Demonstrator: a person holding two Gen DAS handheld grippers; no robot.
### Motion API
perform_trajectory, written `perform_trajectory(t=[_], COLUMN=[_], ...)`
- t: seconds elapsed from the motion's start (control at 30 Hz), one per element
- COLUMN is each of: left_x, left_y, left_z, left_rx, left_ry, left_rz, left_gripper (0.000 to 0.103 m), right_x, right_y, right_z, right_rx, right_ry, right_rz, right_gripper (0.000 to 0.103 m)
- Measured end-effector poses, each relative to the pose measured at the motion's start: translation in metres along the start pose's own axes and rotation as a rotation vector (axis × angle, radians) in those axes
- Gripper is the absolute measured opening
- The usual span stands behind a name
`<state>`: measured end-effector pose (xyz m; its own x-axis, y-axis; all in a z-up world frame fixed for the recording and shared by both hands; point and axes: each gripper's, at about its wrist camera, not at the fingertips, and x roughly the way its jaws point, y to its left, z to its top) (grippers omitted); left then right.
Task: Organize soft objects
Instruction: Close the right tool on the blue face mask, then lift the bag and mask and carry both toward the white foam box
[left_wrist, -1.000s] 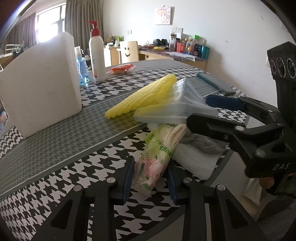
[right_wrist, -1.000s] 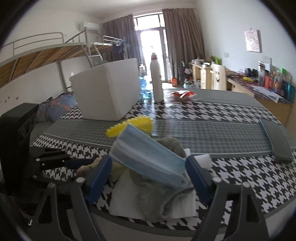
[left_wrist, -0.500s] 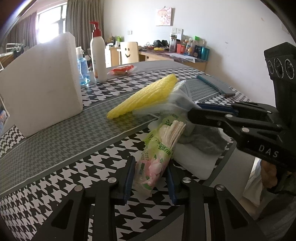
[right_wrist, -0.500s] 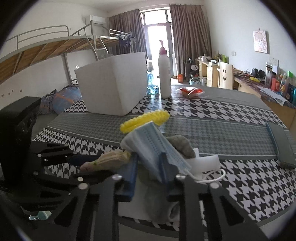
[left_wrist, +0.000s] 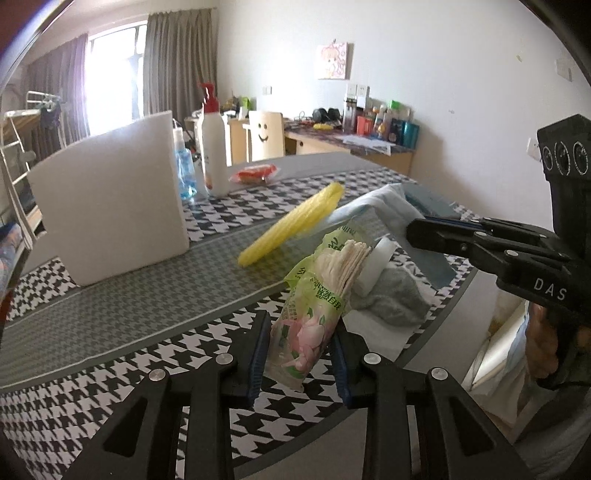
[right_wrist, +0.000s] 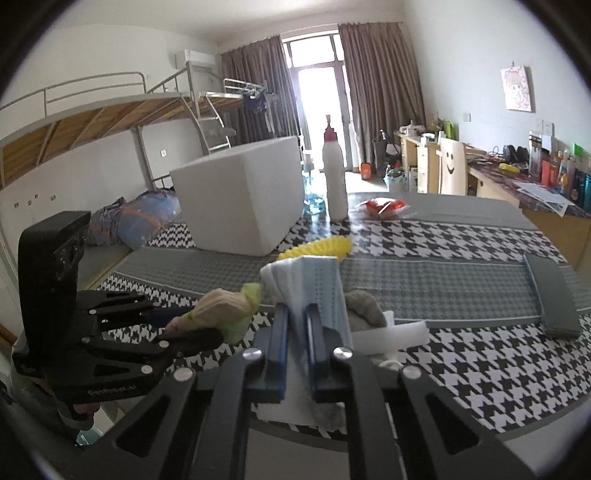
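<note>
My left gripper (left_wrist: 299, 350) is shut on a green and pink pack of cotton pads (left_wrist: 314, 310), held just above the table's near edge; the pack also shows in the right wrist view (right_wrist: 221, 314). My right gripper (right_wrist: 297, 332) is shut on a folded blue face mask (right_wrist: 317, 280), lifted off the pile; the mask also shows in the left wrist view (left_wrist: 388, 206). A grey sock (left_wrist: 395, 299), a white foam strip (right_wrist: 391, 332) and a white cloth (left_wrist: 373, 325) lie below. A yellow foam net (left_wrist: 291, 225) lies behind them.
A large white foam box (left_wrist: 110, 199) stands at the left on the houndstooth table (left_wrist: 110, 369). Behind it are a white pump bottle (left_wrist: 214, 147), a blue bottle (left_wrist: 184, 173) and a red packet (left_wrist: 255, 173). A dark flat case (right_wrist: 550, 295) lies at the right.
My right gripper closed on the face mask and lifted it off the pile. My left gripper raised the pack of cotton pads a little.
</note>
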<state>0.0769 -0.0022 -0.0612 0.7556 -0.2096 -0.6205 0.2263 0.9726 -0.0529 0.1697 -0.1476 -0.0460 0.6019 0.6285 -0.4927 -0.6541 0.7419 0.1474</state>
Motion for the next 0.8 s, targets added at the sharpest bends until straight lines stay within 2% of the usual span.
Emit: perform_trajectory(t=[0.33,0.8], left_x=[-0.034,-0.053], left_y=[0.005,0.007], left_z=[0.003,0.021], left_rx=[-0.039,-0.061], left_ry=[-0.077,-0.131], left_rz=[0.053,0.09], left_gripper=[0.033,0.033], right_x=[-0.028,-0.045], right_y=[0.01,0.014], right_z=[0.005,0.019], right_rx=[0.003,0.003], right_ry=[-0.06,-0.131], right_rz=[-0.001,-0.026], right_gripper=[0.012,0.012])
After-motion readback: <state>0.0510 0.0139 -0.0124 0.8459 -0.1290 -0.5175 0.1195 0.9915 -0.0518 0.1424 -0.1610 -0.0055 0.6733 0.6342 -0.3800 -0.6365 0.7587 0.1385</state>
